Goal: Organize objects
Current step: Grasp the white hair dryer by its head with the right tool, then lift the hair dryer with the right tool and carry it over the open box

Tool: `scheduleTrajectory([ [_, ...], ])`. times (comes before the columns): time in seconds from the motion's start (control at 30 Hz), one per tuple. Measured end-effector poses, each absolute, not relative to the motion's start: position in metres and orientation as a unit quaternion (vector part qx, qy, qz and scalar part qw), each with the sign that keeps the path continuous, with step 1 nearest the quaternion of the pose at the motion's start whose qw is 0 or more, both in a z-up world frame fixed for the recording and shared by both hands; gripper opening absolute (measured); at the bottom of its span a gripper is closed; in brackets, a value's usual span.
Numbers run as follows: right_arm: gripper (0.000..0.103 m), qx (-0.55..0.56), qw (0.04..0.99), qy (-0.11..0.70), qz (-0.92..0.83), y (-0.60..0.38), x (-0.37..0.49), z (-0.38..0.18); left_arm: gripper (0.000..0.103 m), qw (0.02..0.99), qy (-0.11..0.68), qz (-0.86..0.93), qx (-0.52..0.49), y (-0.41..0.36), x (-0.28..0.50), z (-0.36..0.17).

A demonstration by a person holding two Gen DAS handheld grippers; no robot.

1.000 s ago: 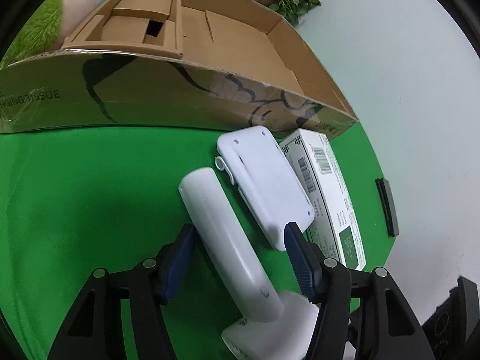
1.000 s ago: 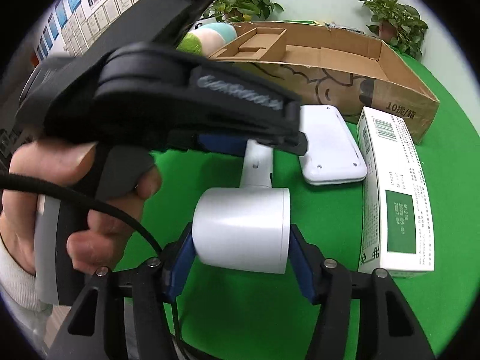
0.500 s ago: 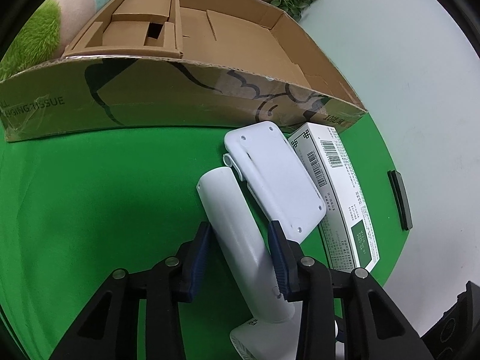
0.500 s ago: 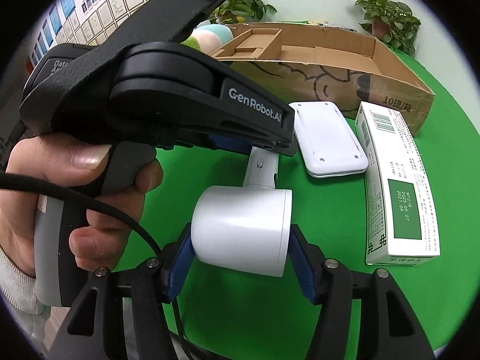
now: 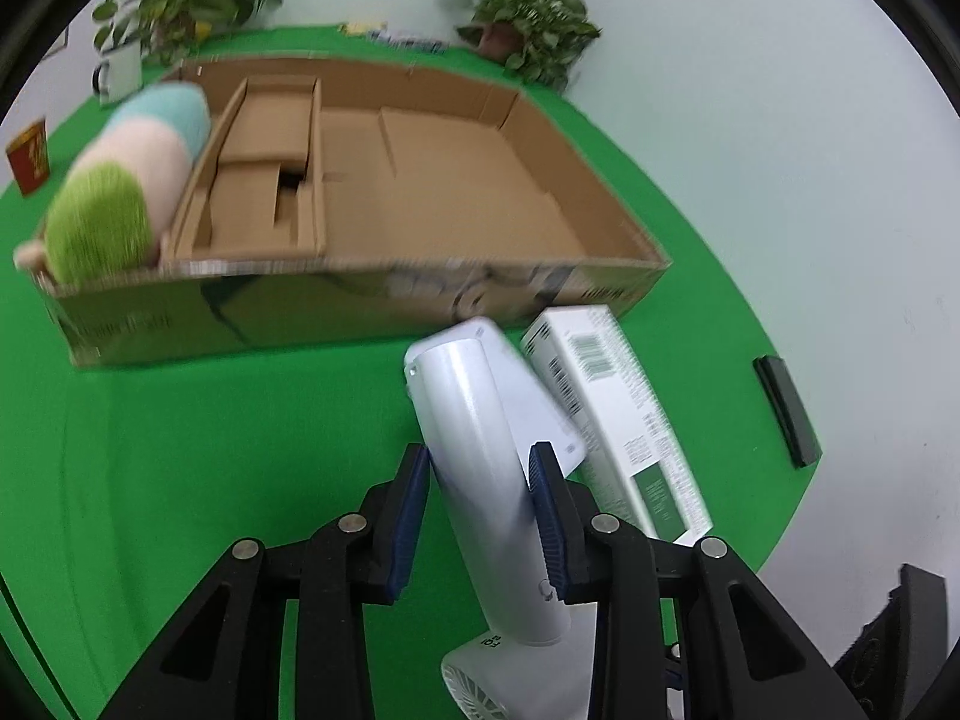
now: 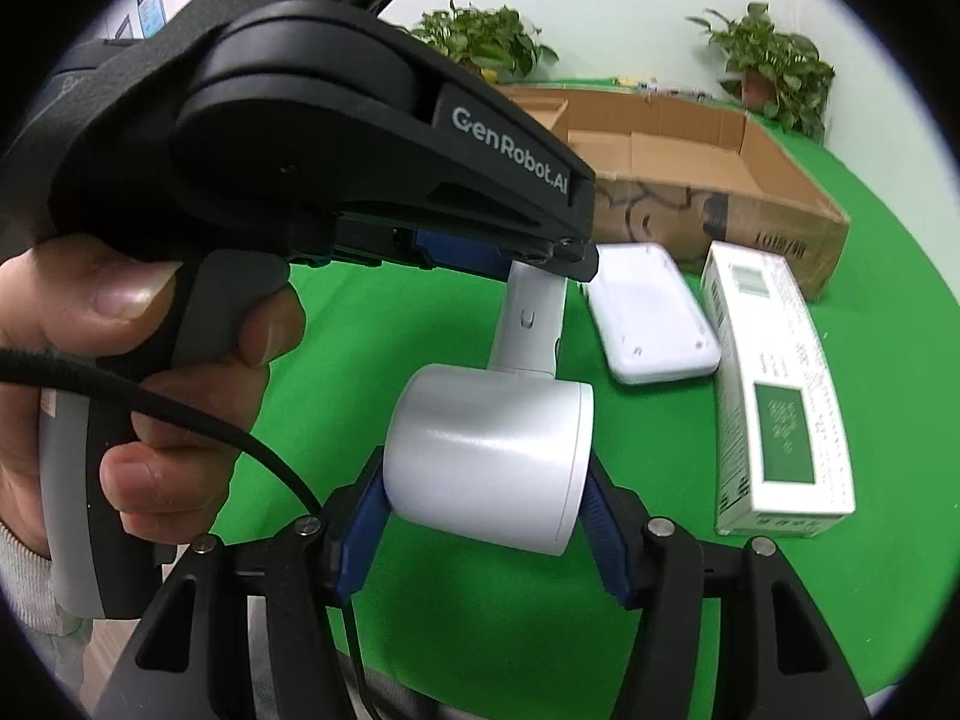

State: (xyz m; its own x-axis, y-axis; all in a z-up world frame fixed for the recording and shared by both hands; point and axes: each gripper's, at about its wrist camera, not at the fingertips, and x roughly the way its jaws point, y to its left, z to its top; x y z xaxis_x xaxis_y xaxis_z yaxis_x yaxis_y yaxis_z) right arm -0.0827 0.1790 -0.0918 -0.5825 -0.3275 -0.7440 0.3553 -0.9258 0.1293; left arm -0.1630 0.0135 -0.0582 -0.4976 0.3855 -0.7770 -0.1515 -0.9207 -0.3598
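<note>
A: What fills the scene?

B: A green table cover (image 5: 180, 450) under everything. On it lies a wide, shallow cardboard box (image 5: 420, 210), open at the top, with a folded cardboard insert at its left end. A plush toy (image 5: 126, 192) in blue, pink and green bands lies along the box's left side. Two potted plants (image 5: 528, 30) stand behind, by the wall.

A: And the things to sort?

B: A long white carton (image 6: 774, 396) with a barcode and a green patch lies just in front of the box's right end. Beside it, to the left, is a flat white device (image 6: 651, 312) with rounded corners. A white hair dryer (image 6: 492, 444) is held off the cloth, in front of those two.

A: Who holds it?

B: Both tools. The left gripper (image 5: 480, 516) has just been closing and now pinches the handle between its blue pads. The right gripper (image 6: 486, 516) clamps the round barrel from either side. A hand (image 6: 120, 372) grips the left tool's trigger.
</note>
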Motion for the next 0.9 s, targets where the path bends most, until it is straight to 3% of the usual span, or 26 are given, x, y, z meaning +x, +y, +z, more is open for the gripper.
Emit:
scheduleTrajectory([
  [0.9,0.057,0.332,0.169,0.006,-0.928,0.192,-0.164,-0.033,0.028,0.17,-0.072,0.898,-0.398,0.029,-0.223,0.065],
])
